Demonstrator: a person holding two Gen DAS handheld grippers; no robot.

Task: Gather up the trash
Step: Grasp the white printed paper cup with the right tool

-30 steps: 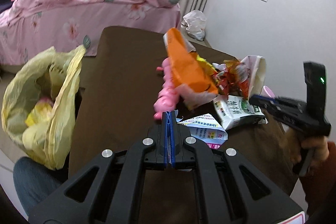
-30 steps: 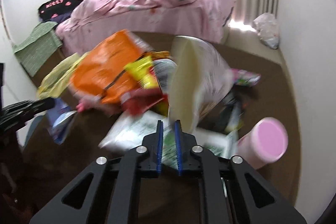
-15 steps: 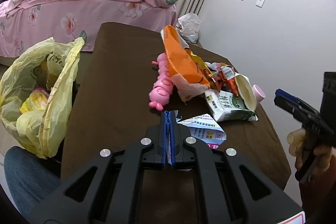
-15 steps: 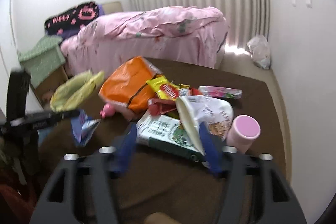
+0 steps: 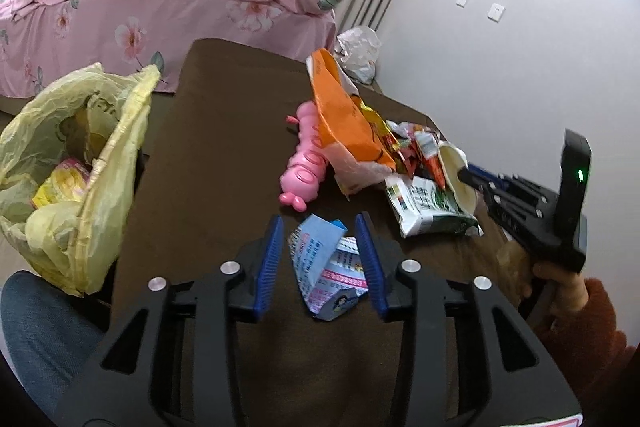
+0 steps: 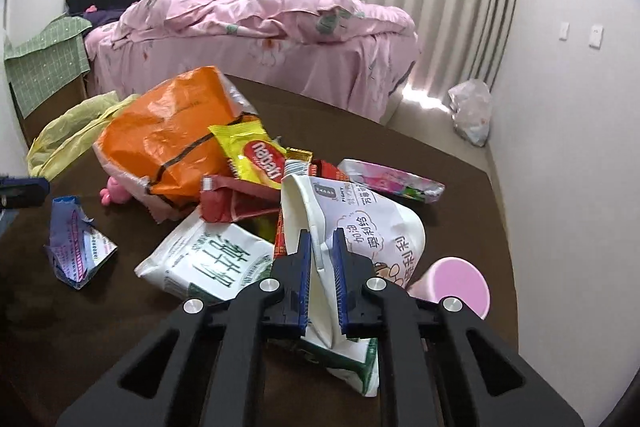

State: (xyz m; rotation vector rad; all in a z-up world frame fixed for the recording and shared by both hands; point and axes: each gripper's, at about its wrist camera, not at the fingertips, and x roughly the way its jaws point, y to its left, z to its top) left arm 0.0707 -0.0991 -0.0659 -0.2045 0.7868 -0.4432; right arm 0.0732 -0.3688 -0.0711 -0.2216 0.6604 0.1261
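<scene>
My left gripper (image 5: pixel 320 223) is open, its blue pads either side of a crumpled blue and white paper wrapper (image 5: pixel 326 263) lying on the brown table (image 5: pixel 224 131). The wrapper also shows in the right wrist view (image 6: pixel 74 247). My right gripper (image 6: pixel 321 239) is shut on the rim of a crushed white paper cup (image 6: pixel 360 227), seen from the left wrist view too (image 5: pixel 456 175). Around the cup lie an orange bag (image 6: pixel 168 143), a yellow snack packet (image 6: pixel 252 151), a red wrapper (image 6: pixel 232 203) and a white and green packet (image 6: pixel 212 263).
A yellow plastic bag (image 5: pixel 68 171) with trash inside hangs open at the table's left edge. A pink caterpillar toy (image 5: pixel 306 163) lies mid-table. A pink cup (image 6: pixel 456 287) stands right of my right gripper. A pink bed (image 6: pixel 260 39) is behind, a white wall right.
My left gripper has opened and now straddles the blue paper wrapper. My right gripper was wide open half a second ago and has closed on the white cup's rim.
</scene>
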